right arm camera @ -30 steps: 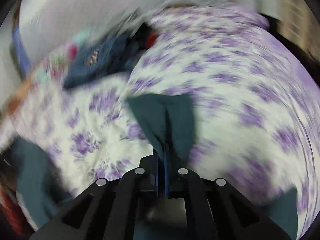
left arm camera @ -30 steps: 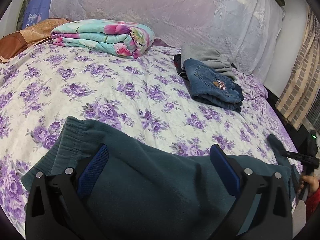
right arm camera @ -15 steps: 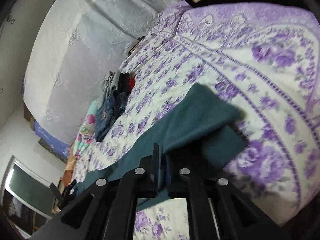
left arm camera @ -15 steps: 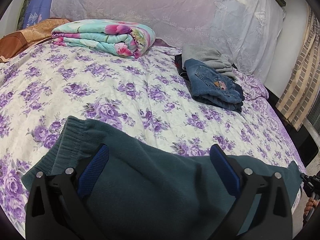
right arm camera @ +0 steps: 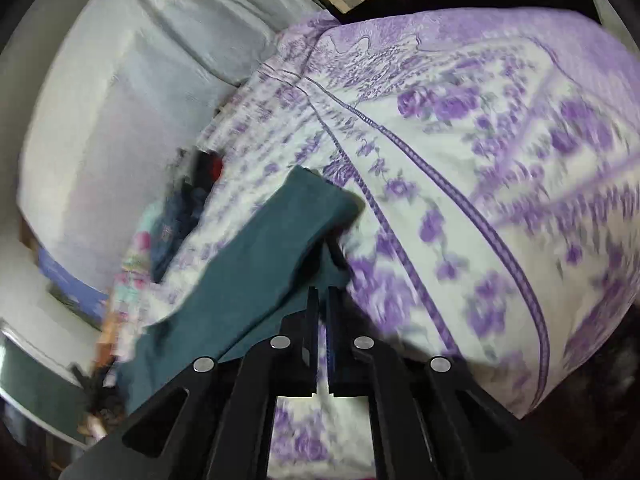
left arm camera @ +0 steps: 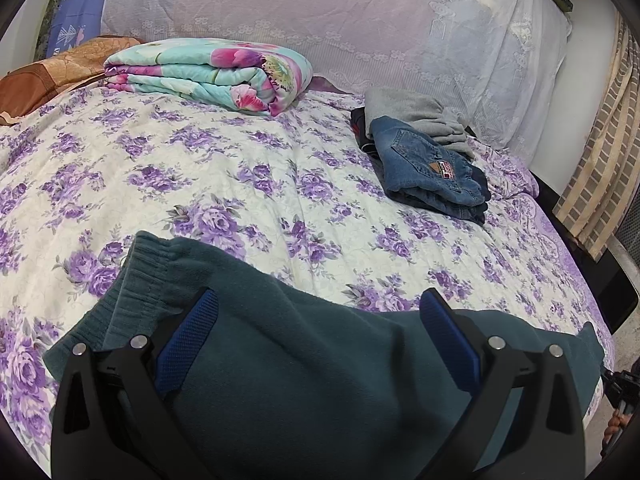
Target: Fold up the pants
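Observation:
Dark teal pants (left arm camera: 280, 320) lie flat along the near edge of the floral bedspread (left arm camera: 240, 184), with the ribbed waistband at the left. My left gripper (left arm camera: 318, 340) hovers over them near the waistband, open wide, its blue pads (left arm camera: 188, 340) on either side of the cloth. In the right wrist view the pant leg (right arm camera: 280, 240) stretches away to the left, its cuff end just ahead of my right gripper (right arm camera: 323, 292). That gripper's jaws are closing and stand almost together, and I see no cloth between them.
At the back of the bed lie a folded flowered quilt (left arm camera: 208, 72), folded jeans (left arm camera: 432, 168) on a grey garment (left arm camera: 416, 112), and a brown pillow (left arm camera: 48, 76). The bed's right edge drops to a dark floor beside a striped curtain (left arm camera: 600, 140).
The right gripper, shut on the teal leg end a second ago, has swung out to the bed's corner and rolled. The leg now lies flat, out of its jaws. The left gripper has not moved.

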Available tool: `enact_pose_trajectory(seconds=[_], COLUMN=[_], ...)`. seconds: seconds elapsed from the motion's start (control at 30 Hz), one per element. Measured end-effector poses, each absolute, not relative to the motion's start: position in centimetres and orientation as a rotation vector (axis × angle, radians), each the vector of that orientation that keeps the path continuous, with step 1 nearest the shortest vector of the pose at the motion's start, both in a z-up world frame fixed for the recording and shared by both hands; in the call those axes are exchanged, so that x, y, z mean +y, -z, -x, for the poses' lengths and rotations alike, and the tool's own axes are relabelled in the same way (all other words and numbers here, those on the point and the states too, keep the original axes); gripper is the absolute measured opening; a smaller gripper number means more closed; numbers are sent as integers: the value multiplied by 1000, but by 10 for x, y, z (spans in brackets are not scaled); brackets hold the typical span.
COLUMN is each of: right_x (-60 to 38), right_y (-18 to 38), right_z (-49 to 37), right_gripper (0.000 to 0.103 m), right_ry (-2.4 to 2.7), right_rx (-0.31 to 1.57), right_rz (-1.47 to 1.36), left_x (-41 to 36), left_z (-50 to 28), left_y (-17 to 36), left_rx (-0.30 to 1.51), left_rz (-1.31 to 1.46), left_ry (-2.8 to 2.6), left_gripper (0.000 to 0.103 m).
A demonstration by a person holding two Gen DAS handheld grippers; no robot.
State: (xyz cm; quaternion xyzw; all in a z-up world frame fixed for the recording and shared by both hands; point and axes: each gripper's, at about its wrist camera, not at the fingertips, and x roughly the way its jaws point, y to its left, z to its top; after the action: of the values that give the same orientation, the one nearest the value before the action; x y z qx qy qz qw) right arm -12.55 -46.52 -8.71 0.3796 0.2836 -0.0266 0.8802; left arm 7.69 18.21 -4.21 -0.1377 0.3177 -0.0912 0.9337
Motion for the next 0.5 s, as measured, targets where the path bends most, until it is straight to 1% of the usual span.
enact_pose_trajectory(seconds=[0.03, 0.07, 0.1, 0.13, 0.33, 0.5], right_x=[-470, -471, -471, -471, -465, -464], right_y=[83, 78, 73, 68, 65, 53], right_z=[133, 135, 134, 128, 105, 116], right_gripper=[11, 32, 61, 64, 63, 63], right_ry=[63, 57, 34, 6, -44, 11], right_rx=[547, 518, 496, 493, 511, 471], right_rz=[-819, -826, -830, -833, -863, -812], left_x=[181, 181, 180, 180, 179, 180], left_z=[-77, -78, -78, -78, -77, -77], left_y=[42, 43, 43, 43, 42, 42], left_rx=[652, 655, 658, 660, 657, 658], left_rz=[279, 274, 271, 267, 272, 270], left_ry=[183, 180, 177, 174, 175, 174], left_gripper=[99, 98, 98, 99, 99, 99])
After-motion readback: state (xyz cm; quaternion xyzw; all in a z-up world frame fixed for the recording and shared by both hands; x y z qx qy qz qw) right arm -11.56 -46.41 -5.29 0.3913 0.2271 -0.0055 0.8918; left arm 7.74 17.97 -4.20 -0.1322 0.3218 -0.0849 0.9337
